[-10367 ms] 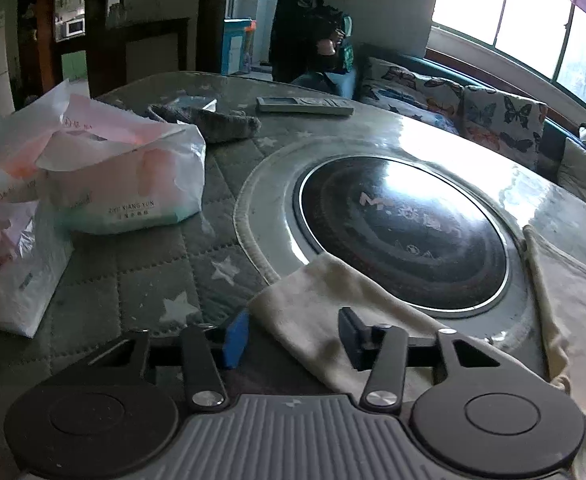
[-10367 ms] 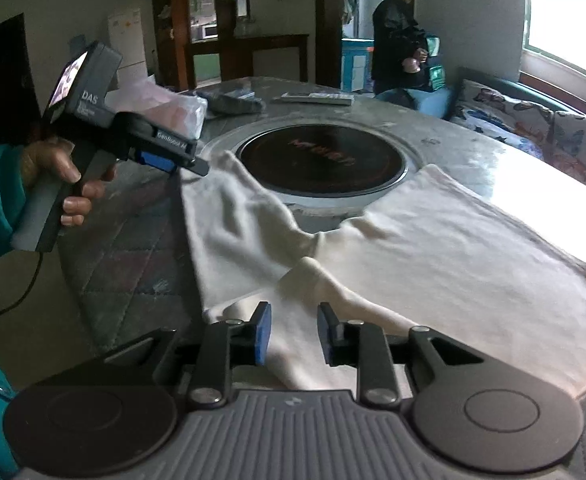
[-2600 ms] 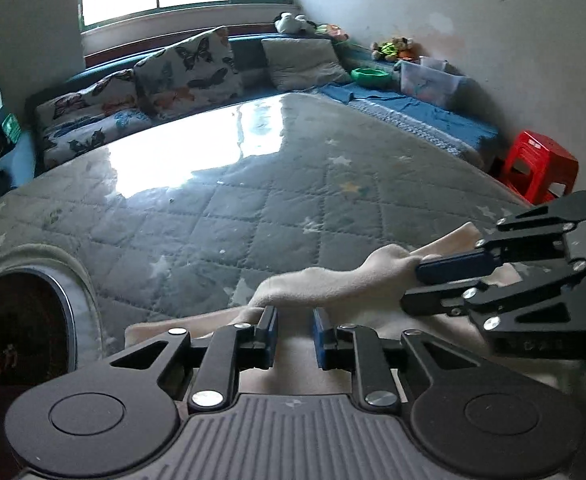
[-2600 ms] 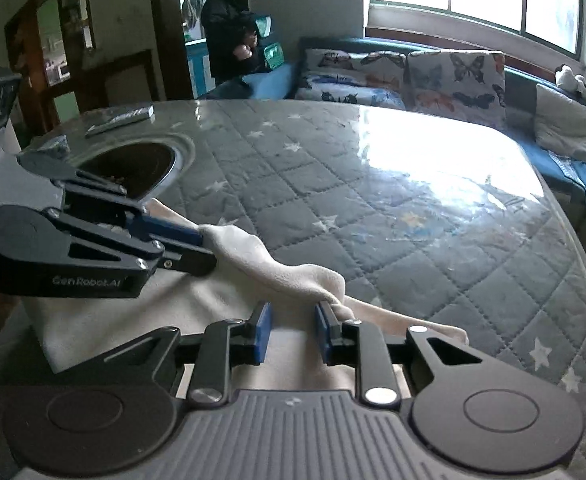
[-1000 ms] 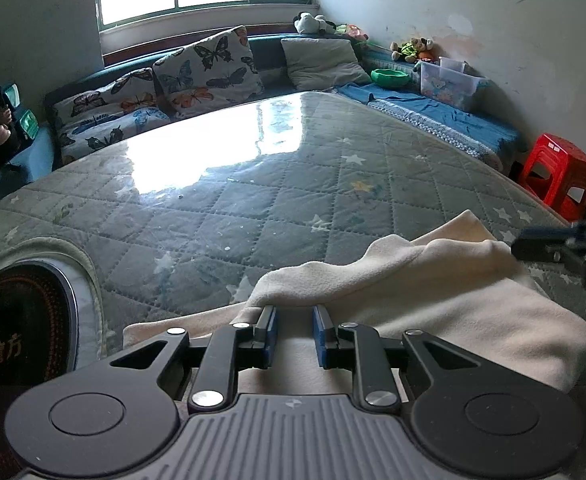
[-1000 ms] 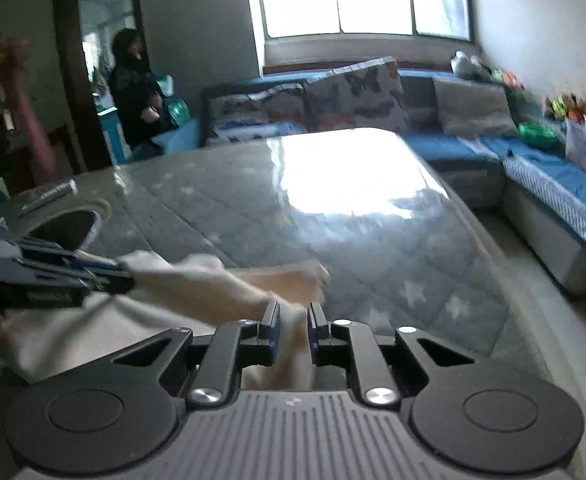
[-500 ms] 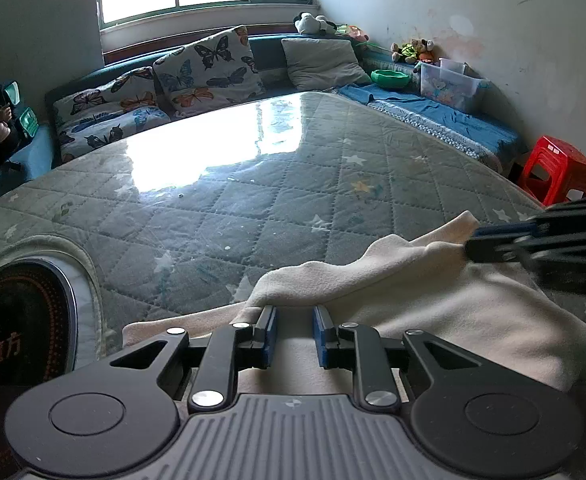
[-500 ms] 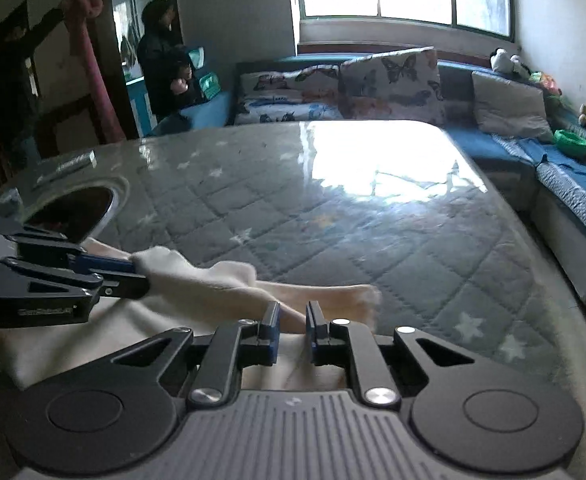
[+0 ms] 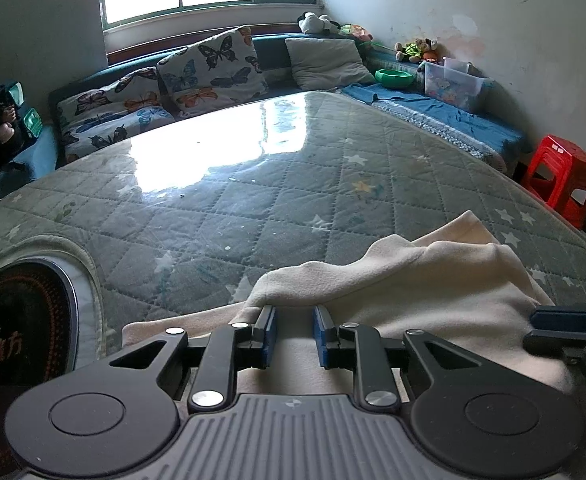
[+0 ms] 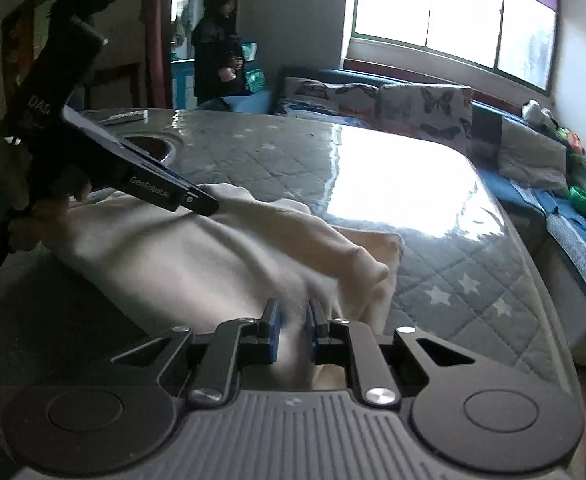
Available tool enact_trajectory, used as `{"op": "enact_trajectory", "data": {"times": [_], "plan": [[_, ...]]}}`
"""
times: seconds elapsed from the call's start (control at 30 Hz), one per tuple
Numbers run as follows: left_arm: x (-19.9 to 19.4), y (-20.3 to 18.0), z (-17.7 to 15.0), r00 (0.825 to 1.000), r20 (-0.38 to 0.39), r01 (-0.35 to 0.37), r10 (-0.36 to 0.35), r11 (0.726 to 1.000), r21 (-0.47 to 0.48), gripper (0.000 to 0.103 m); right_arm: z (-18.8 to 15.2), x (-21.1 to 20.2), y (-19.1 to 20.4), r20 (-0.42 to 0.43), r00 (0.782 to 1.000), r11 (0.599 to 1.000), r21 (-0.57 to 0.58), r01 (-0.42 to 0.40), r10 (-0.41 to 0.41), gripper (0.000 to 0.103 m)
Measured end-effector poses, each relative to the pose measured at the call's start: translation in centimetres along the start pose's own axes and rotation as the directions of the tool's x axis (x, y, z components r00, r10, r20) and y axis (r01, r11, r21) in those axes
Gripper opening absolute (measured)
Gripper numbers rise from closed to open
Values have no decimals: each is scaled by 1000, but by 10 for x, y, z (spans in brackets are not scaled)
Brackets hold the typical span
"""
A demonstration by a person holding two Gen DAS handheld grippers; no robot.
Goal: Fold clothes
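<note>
A cream garment (image 9: 425, 288) lies bunched and partly folded on the quilted grey table cover (image 9: 277, 184). My left gripper (image 9: 293, 334) sits at the garment's near left edge, jaws narrowly apart with cloth between them. In the right wrist view the garment (image 10: 221, 248) spreads from left to centre. My right gripper (image 10: 294, 332) sits at its near right edge, jaws narrowly apart with cloth between them. The left gripper also shows in the right wrist view (image 10: 197, 202), its tip on the garment's far fold. The right gripper's tip shows in the left wrist view (image 9: 549, 328).
A round black cooktop (image 9: 17, 320) is set into the table at the left. A sofa with butterfly cushions (image 9: 209, 68) runs along the far side. A red stool (image 9: 561, 176) stands right of the table. A person (image 10: 217, 44) stands in the doorway.
My right gripper has dropped lower and nearer at the garment's right end and swung its view leftward. My left gripper has stayed at the same edge of the cloth.
</note>
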State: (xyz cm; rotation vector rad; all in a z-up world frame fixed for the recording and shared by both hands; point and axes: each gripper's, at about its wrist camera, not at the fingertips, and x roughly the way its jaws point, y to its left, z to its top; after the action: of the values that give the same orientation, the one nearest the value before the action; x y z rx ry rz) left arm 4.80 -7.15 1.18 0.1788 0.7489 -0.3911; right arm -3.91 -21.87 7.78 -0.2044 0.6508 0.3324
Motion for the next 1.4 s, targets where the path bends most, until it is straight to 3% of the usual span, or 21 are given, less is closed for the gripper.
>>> {"op": "enact_trajectory", "data": {"times": [0.3, 0.47, 0.77, 0.83, 0.97, 1.17, 1.4], "plan": [[1, -20, 2, 999, 4, 32, -33, 999, 22, 25, -6, -17, -6, -38, 999, 999, 17, 38, -37, 11], [1, -17, 3, 999, 1, 46, -46, 999, 2, 26, 16, -16, -19, -12, 1000, 996, 93, -14, 15, 12], [-7, -7, 3, 995, 9, 96, -96, 995, -35, 35, 59, 38, -15, -27, 993, 982, 155, -111, 117, 12], [-14, -5, 1, 995, 20, 97, -96, 995, -34, 41, 62, 53, -14, -58, 992, 984, 148, -100, 109, 12], [-34, 5, -2, 994, 49, 99, -96, 994, -44, 44, 58, 67, -12, -91, 993, 987, 147, -67, 81, 11], [-75, 38, -17, 994, 96, 64, -54, 993, -99, 44, 58, 67, -8, -91, 994, 990, 130, -50, 63, 12], [-113, 52, -50, 996, 83, 41, -32, 993, -112, 42, 60, 59, -6, -62, 996, 992, 118, -51, 59, 12]]}}
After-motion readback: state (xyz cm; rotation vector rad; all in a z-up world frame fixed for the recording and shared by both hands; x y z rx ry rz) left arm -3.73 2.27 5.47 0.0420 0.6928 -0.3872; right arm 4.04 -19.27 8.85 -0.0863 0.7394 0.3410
